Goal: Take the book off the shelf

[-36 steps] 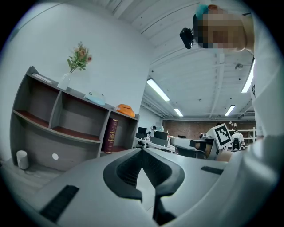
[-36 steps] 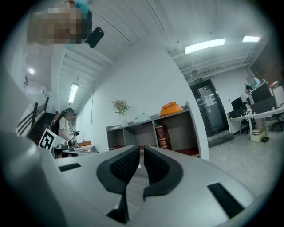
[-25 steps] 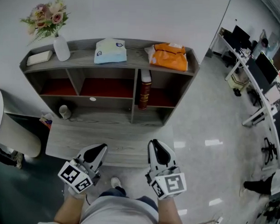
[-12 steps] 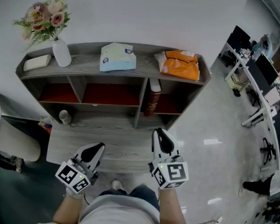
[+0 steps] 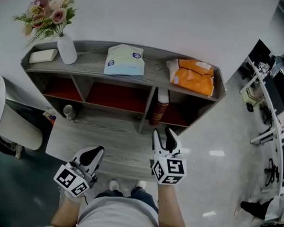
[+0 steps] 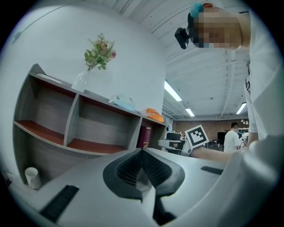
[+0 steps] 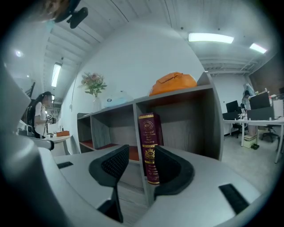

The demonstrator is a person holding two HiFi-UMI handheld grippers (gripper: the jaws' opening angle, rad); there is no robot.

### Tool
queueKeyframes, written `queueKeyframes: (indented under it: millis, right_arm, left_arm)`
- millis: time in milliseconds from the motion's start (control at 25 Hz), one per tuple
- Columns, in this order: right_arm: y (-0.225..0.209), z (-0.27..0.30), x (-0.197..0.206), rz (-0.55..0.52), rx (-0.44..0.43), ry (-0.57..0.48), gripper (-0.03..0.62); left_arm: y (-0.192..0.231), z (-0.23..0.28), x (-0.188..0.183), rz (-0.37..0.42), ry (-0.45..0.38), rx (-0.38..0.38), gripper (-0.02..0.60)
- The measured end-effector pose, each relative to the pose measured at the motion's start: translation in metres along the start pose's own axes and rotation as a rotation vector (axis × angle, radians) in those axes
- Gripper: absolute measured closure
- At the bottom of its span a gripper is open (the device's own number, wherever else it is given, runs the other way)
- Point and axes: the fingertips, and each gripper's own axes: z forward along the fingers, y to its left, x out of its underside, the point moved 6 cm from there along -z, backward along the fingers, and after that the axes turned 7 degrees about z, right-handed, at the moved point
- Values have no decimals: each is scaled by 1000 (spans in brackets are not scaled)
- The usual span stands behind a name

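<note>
A dark red book (image 5: 160, 108) with gold print stands upright in the right-hand compartment of the grey shelf (image 5: 134, 75), against the divider. My right gripper (image 5: 163, 131) hovers over the shelf's low front ledge, just short of the book and pointing at it. Its jaws have just been opening and stand open with nothing between them. In the right gripper view the book (image 7: 150, 146) shows ahead through the gap of the right gripper (image 7: 141, 149). My left gripper (image 5: 95, 153) hangs back to the left, shut and empty. The left gripper (image 6: 142, 153) has its pads meeting.
On the shelf top stand a vase of flowers (image 5: 65, 43), a white box (image 5: 43, 55), a pale blue pack (image 5: 125, 60) and an orange bag (image 5: 195, 76). A white cup (image 5: 68, 112) sits on the ledge at left. Office desks (image 5: 273, 92) line the right side.
Both grippers have moved forward toward the shelf, the right one further, up to the book's compartment. The right jaws went from shut to open. The left jaws stayed shut.
</note>
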Motion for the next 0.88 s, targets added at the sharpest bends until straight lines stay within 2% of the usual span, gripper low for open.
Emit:
queueKeyframes:
  millis: [120, 240, 480, 880]
  right_arm:
    - [-12, 18, 8, -1, -6, 20, 377]
    - [-21, 36, 18, -7, -12, 43, 352]
    - [-35, 68, 38, 7, -33, 93, 327]
    - [-44, 110, 59, 8, -4, 134, 296]
  left_arm:
    - [-2, 4, 3, -4, 16, -43, 566]
    - [-2, 4, 7, -5, 35, -91, 566]
    - [-6, -2, 17, -19, 73, -178, 566]
    - [-8, -18, 27, -33, 109, -280, 566]
